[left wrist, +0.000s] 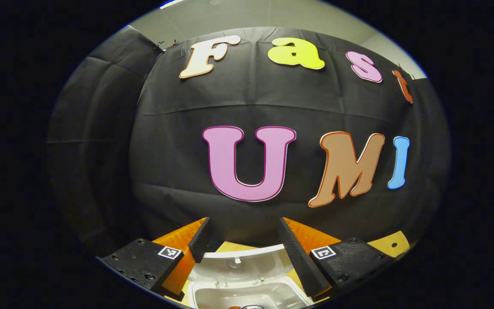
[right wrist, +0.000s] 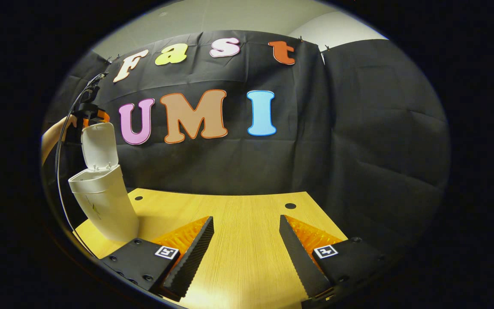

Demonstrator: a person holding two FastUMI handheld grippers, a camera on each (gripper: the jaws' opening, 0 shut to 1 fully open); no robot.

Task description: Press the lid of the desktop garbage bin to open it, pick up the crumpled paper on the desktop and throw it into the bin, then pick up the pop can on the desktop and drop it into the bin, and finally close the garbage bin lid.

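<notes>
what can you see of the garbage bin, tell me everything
The garbage bin is a white, smooth, plastic-looking tub standing upright on the wooden table near its left edge. Its hinged lid is swung up, open. In the left gripper view the open mouth lies just below the open left hand-held gripper, with something inside, too cropped to identify.

Black cloth (right wrist: 358,128), creased and clipped along its top edge, hangs as the booth's wall behind and beside a light wooden tabletop (right wrist: 238,223) with small round holes. Above the cloth, a pale wall (left wrist: 247,17) shows.
</notes>
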